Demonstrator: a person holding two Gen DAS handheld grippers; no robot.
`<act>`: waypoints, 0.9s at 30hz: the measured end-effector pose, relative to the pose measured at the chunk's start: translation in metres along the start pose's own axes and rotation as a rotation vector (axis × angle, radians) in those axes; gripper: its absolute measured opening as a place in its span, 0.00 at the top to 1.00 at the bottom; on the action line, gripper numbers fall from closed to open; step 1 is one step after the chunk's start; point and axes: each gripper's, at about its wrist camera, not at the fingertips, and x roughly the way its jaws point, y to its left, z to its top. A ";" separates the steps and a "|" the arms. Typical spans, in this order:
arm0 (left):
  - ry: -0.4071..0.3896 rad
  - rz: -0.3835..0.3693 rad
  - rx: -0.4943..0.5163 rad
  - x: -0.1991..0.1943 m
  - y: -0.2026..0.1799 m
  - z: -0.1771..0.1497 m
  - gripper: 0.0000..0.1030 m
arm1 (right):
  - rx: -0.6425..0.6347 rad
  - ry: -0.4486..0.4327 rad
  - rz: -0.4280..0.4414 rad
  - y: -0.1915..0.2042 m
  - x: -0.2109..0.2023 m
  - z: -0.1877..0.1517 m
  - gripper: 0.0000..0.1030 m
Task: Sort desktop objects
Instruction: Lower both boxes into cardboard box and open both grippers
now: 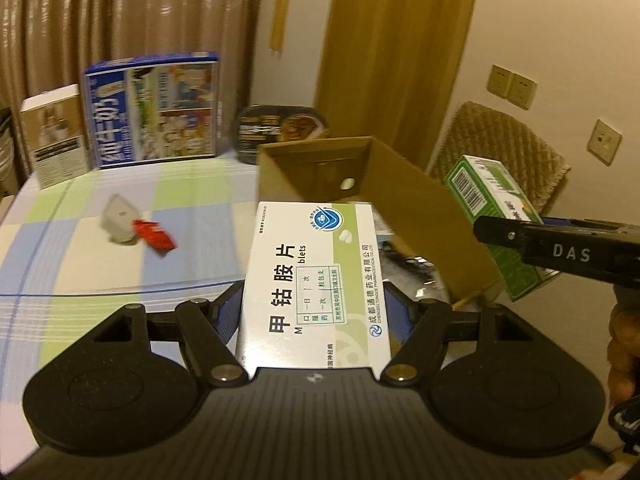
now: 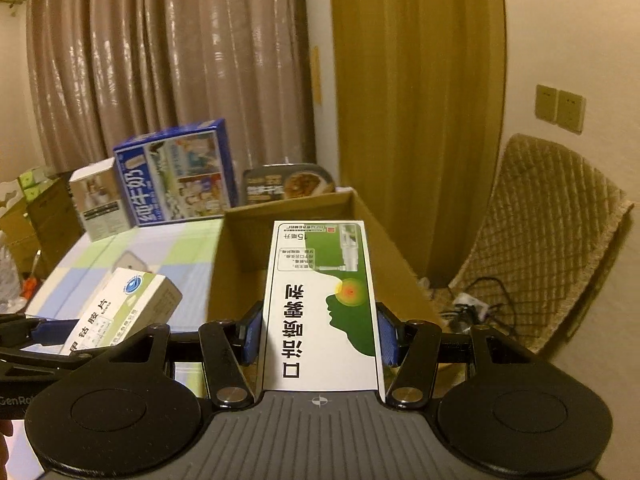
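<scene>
- Left tongs point(image 1: 312, 316): clamped on a white-and-pale-green flat cardboard tablet box point(image 1: 316, 280), blue pads pressed against both long sides. The box's long axis runs straight out along the fingers; its far end projects well past the tips.
- Right tongs point(image 2: 318, 336): clamped on a white-and-dark-green slim cardboard spray box point(image 2: 320, 304), held the same way, long axis forward, printed face up and reading upside down to the camera.
- Both held boxes are off the tabletop, carried in the air.
- Deciding relation: the open brown corrugated cardboard carton point(image 1: 400, 184) lies directly ahead of and below both pairs of tongs. In the right wrist view the spray box's far end already overlaps the carton's mouth; in the left wrist view the tablet box's far end sits at the carton's near rim. Judgement: the right hand is the nearer to a drop, and each box would go in end-first.
- Carton contents: a few items show at the bottom, too blurred to name.
- Risk, as judgement: the two hands work close side by side and could crowd each other over the opening.
- Tabletop point(image 1: 80, 272): covered in a checked blue, green and cream cloth. A small grey object with a red wrapper point(image 1: 136, 228) lies left of the carton, not yet sorted.
- Back edge: a blue milk carton pack point(image 1: 154, 110), a small white-and-tan box point(image 1: 54, 136) and a dark ready-meal tray point(image 1: 280, 130) stand upright.
- Room: brown curtains, a cream wall with switch plates, a woven chair to the right.
</scene>
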 end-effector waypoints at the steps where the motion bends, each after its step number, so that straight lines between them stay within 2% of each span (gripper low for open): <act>1: 0.002 -0.005 0.004 0.004 -0.007 0.002 0.35 | 0.001 0.001 -0.002 -0.006 0.000 -0.001 0.49; 7: 0.024 -0.043 0.017 0.027 -0.040 0.009 0.35 | 0.002 0.008 -0.012 -0.030 0.006 0.001 0.49; 13: 0.045 -0.065 0.013 0.049 -0.056 0.015 0.35 | 0.013 0.021 -0.003 -0.045 0.020 0.004 0.49; 27: 0.054 -0.081 -0.027 0.093 -0.060 0.034 0.35 | 0.031 0.051 0.003 -0.062 0.056 0.012 0.49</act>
